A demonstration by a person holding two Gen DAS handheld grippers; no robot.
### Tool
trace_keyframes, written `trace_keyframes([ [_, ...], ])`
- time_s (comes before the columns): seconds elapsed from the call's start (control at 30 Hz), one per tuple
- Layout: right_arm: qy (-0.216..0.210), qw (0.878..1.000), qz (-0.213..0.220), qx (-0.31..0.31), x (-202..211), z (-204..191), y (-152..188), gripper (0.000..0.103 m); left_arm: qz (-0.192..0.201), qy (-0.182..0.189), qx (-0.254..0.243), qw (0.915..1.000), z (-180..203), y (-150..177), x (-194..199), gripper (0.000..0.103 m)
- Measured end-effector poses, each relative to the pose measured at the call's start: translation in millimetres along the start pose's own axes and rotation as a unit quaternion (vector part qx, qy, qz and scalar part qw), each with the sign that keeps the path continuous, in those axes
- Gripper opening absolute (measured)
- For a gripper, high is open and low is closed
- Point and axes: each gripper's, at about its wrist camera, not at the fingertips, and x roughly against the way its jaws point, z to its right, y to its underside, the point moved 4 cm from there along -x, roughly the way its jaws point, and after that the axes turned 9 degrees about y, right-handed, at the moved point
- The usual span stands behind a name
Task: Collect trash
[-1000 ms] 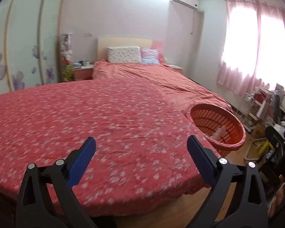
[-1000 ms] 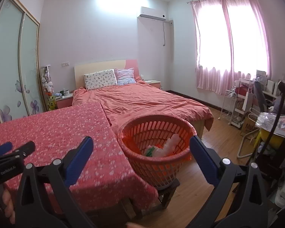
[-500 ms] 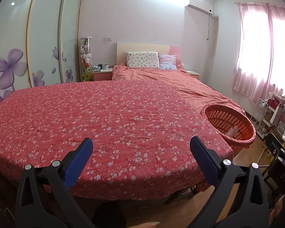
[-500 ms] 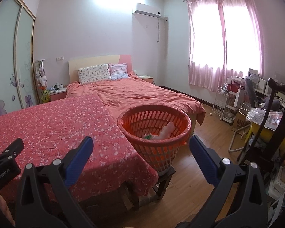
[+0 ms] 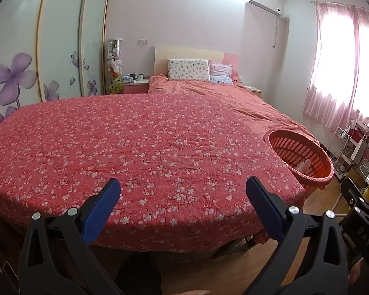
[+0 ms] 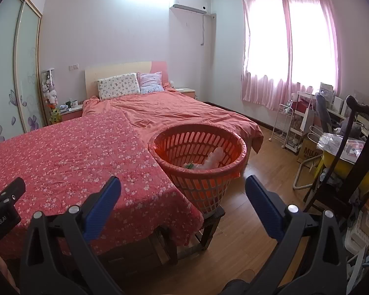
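Note:
An orange plastic basket stands on a low stool at the right edge of a table covered in red flowered cloth. Crumpled white trash and a green scrap lie inside it. The basket also shows in the left wrist view, at the table's right. My left gripper is open and empty, back from the near edge of the cloth. My right gripper is open and empty, in front of the basket. No loose trash shows on the cloth.
A bed with a pink duvet lies behind the table. A wire rack, a dark chair and cluttered shelves stand at the right. Wardrobe doors line the left wall. Wood floor lies right of the basket.
Both grippers have drawn back and away from the table, so the whole cloth and the basket's stool now show. Both stayed open and empty.

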Motion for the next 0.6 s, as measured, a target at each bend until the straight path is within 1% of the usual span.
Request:
trace_keyframes([
  [0.6, -0.002, 1.0, -0.005, 0.003, -2.6, -0.4, -0.2, 0.099, -0.007, -0.001, 0.005, 1.0, -2.4, 0.4, 0.4, 0.101],
])
